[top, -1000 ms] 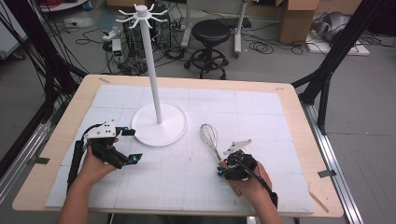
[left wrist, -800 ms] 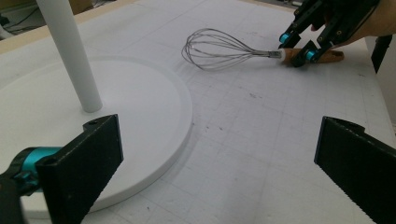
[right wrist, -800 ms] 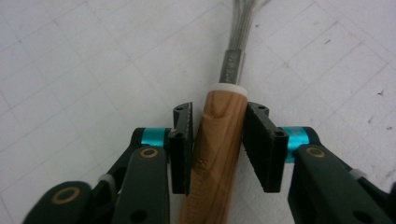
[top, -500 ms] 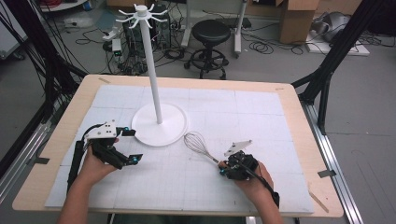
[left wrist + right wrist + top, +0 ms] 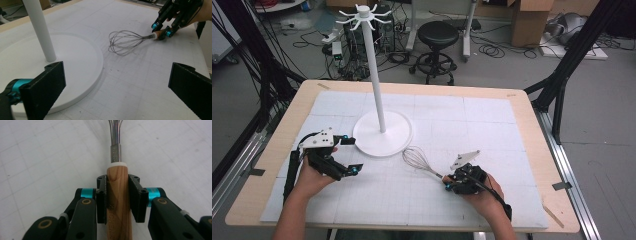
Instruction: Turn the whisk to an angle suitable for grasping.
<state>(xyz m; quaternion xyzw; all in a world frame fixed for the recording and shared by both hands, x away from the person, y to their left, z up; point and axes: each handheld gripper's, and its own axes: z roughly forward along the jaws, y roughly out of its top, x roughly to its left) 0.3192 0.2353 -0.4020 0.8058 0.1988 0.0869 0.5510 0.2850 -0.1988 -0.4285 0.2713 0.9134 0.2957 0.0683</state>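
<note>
A wire whisk (image 5: 422,162) with a wooden handle (image 5: 118,202) is seen lying on the white gridded mat (image 5: 492,130), just beside the round base of the white hook stand (image 5: 383,131), on the base's right side in the high view. Its wire loops are pointed toward the base and stop short of the rim; its handle is angled away from the base toward the near edge of the table (image 5: 537,135).

The right gripper (image 5: 452,184) is clamped on that handle: in the right gripper view the two black pads are pressed against both sides of the wood, just behind the white collar and the metal ferrule. Its jaws have just been closing, with the handle between them. In the left gripper view the same grip is seen from across the mat (image 5: 160,31).

The left gripper (image 5: 347,156) is held on the other side of the stand's base, just beside its rim. Its jaws are spread wide, and nothing is held between them; in its own view the base edge and the stand's pole (image 5: 41,30) are seen past the left jaw.
</note>
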